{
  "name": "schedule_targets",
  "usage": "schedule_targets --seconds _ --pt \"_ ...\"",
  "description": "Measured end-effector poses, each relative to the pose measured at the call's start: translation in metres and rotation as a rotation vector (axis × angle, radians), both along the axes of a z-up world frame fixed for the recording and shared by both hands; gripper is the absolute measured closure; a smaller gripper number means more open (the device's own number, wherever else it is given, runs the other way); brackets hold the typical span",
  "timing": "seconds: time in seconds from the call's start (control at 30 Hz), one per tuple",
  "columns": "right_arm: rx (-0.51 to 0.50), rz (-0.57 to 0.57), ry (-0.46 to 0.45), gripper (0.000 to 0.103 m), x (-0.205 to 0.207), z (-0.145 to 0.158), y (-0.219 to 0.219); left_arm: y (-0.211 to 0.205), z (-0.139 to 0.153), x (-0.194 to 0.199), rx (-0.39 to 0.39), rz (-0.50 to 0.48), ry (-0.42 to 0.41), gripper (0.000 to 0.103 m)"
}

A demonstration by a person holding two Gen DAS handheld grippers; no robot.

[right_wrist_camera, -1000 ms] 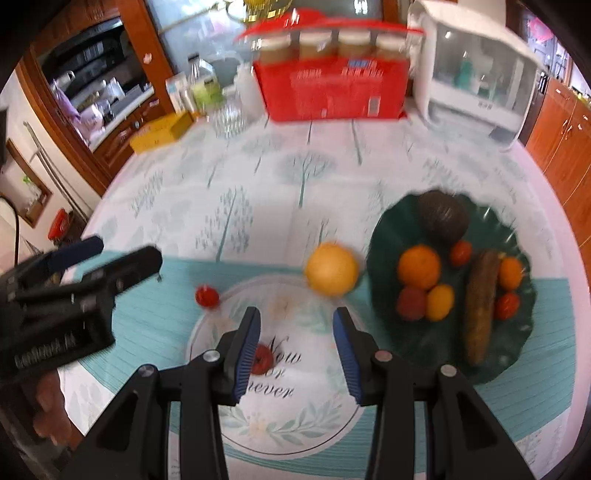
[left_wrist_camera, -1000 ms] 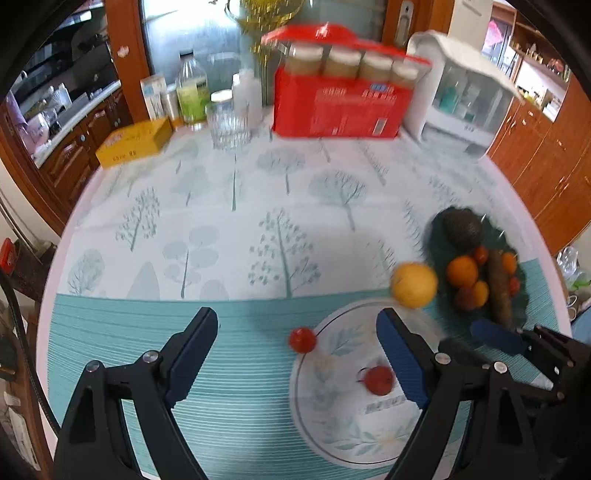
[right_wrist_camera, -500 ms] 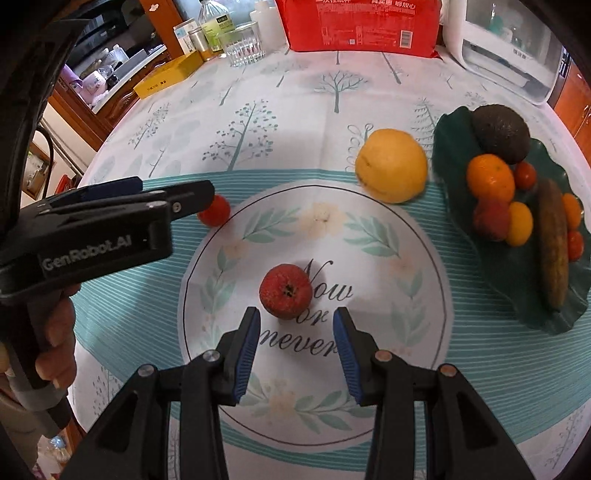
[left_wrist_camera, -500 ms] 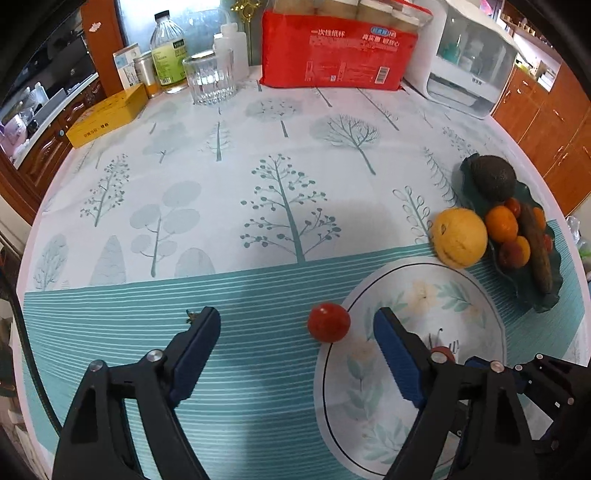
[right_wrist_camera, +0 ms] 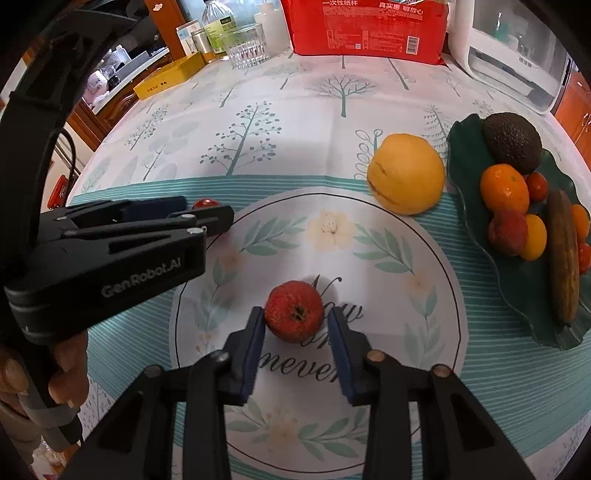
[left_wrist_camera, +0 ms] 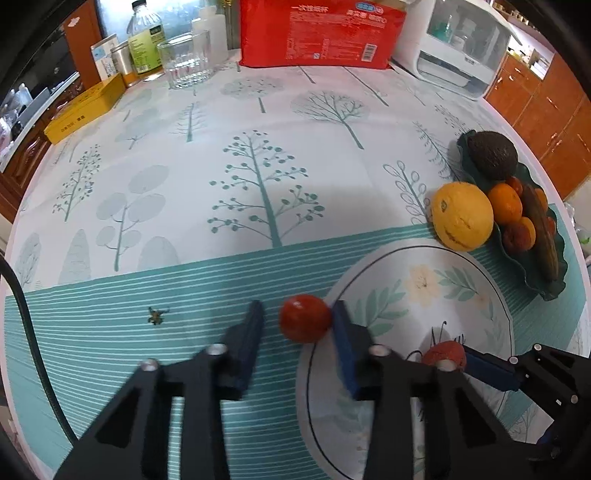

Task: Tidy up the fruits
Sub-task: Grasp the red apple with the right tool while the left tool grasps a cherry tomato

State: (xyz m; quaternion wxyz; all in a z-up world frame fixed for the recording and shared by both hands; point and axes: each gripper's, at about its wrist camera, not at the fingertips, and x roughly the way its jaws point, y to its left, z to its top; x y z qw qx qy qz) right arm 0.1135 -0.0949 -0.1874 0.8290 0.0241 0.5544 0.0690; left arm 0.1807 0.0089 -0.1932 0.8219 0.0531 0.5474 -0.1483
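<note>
A small red tomato [left_wrist_camera: 304, 322] lies on the tablecloth between the fingers of my left gripper [left_wrist_camera: 297, 319]; the right finger touches it, the left finger stands a little apart. A rough red fruit [right_wrist_camera: 294, 316] lies on the round printed mat [right_wrist_camera: 369, 258] between the fingers of my right gripper [right_wrist_camera: 295, 325], which nearly touch it. The same fruit shows in the left wrist view [left_wrist_camera: 443, 355]. A yellow orange [right_wrist_camera: 406, 173] lies beside the dark green leaf plate [right_wrist_camera: 461, 147] holding an avocado, oranges, tomatoes and a cucumber.
At the back stand a red package [left_wrist_camera: 321, 33], a glass [left_wrist_camera: 184, 59], bottles [left_wrist_camera: 144, 37], a yellow box [left_wrist_camera: 85, 107] and a white appliance [left_wrist_camera: 461, 48]. The left gripper's body [right_wrist_camera: 110, 251] sits left of the mat in the right wrist view.
Both grippers moved down and forward to the fruits. The left jaws narrowed around the tomato; the right jaws came to either side of the rough red fruit.
</note>
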Motion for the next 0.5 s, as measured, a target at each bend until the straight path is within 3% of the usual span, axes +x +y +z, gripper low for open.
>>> schedule_targets --seconds 0.5 --pt "0.02 0.005 -0.043 0.072 -0.01 0.01 -0.003 -0.005 0.012 -0.014 0.003 -0.005 -0.028 0.078"
